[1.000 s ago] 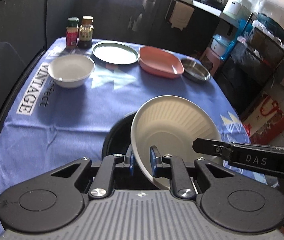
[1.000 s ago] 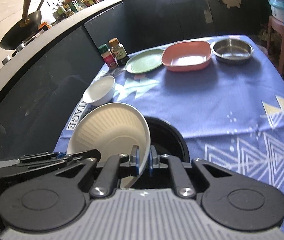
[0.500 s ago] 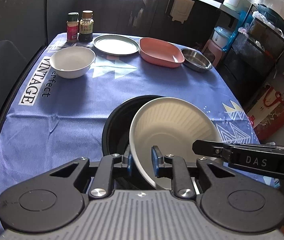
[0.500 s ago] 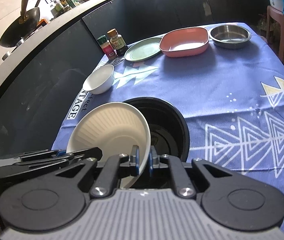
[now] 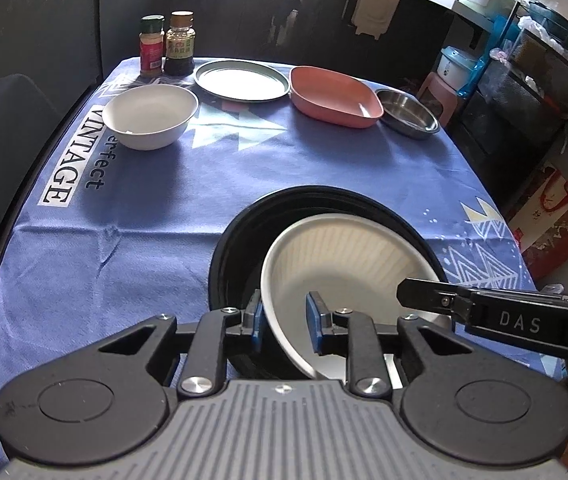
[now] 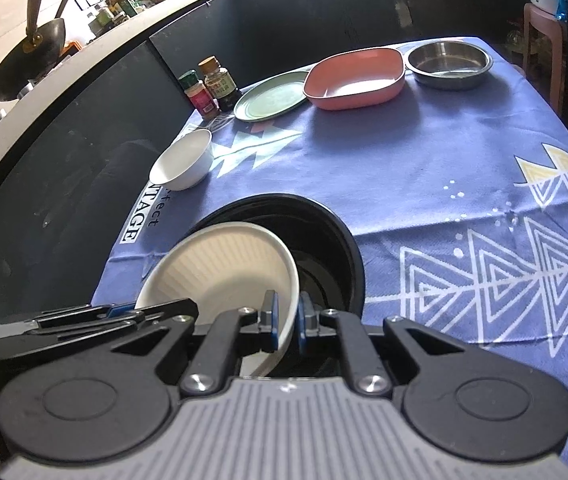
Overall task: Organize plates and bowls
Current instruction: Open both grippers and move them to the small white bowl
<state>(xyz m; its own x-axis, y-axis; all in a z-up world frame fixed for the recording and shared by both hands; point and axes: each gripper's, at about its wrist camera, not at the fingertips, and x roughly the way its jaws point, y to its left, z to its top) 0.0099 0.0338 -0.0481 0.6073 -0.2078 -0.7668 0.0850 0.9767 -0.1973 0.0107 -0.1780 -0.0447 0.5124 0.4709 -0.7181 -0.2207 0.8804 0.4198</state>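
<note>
Dark cabinets (image 5: 244, 12) curve behind the surface (image 5: 323, 168), which wears a blue cloth. A wok (image 6: 24, 68) hangs on the pale wall. A pink stool (image 6: 543, 36) stands nearby.

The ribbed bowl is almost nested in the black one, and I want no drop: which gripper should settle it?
Probably right: its jaws clamp the ribbed bowl's rim, while the left gripper has just been opening, its pads off the rim.
</note>
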